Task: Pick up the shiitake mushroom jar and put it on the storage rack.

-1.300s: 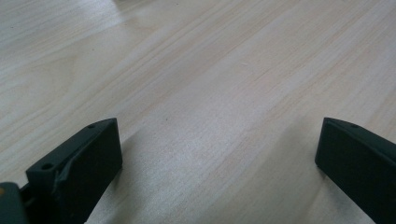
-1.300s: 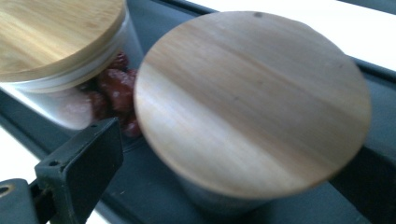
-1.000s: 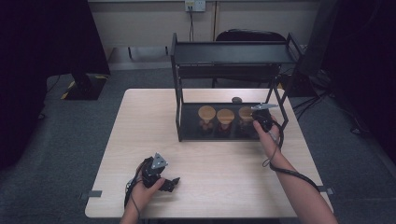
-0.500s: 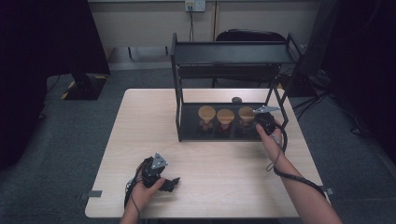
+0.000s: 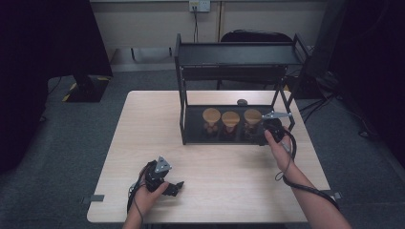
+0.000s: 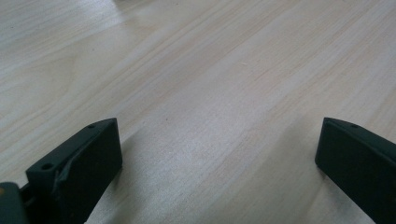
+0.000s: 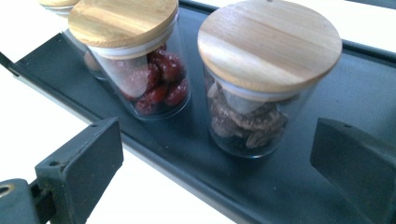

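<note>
Wooden-lidded nut jar (image 7: 268,88) stands on the shelf's (image 7: 299,186) right end before the spread, empty right gripper (image 7: 217,172); left gripper (image 6: 219,163) likewise spread

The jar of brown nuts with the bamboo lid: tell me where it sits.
The jar of brown nuts stands rightmost of three on the black rack's bottom shelf, beside the jar of red fruit, just ahead of the open right gripper.
</note>
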